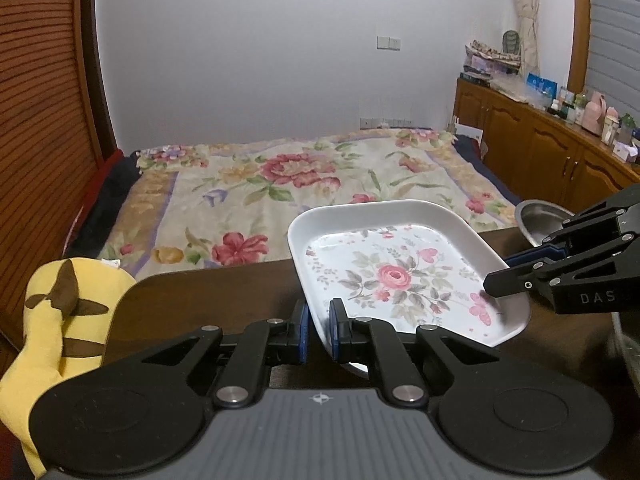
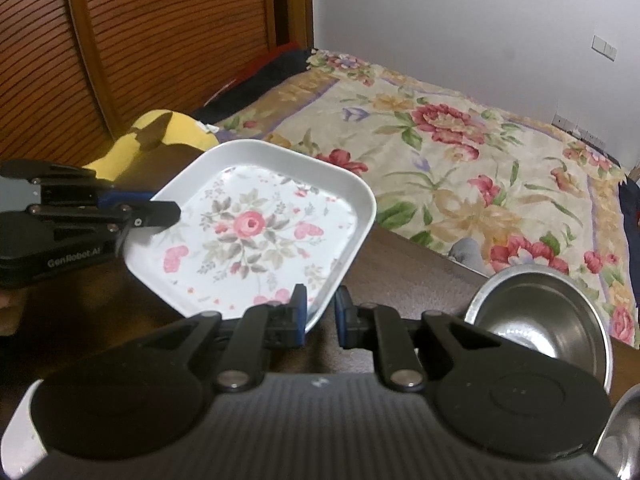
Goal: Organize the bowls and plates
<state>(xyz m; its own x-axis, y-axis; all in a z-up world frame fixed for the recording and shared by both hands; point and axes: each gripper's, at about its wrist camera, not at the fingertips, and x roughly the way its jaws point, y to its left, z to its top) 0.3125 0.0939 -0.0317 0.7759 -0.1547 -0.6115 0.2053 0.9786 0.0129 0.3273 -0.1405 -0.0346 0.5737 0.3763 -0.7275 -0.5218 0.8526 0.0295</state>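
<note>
A square white plate (image 1: 392,276) with a pink rose print hangs tilted above the dark wooden table (image 1: 208,300). My left gripper (image 1: 319,330) is shut on its near rim, one pad inside the rim and one outside. My right gripper (image 2: 321,314) is shut on the opposite rim of the same plate (image 2: 256,224). Each gripper shows in the other's view: the right gripper (image 1: 505,270) at the plate's right edge, the left gripper (image 2: 162,208) at its left edge. A steel bowl (image 2: 540,312) sits on the table to the right of the plate.
A yellow plush toy (image 1: 64,320) lies at the table's left end. A bed with a floral cover (image 1: 304,184) runs behind the table. A wooden cabinet (image 1: 532,140) with small items stands at the right. Another steel rim (image 2: 622,436) shows at the lower right.
</note>
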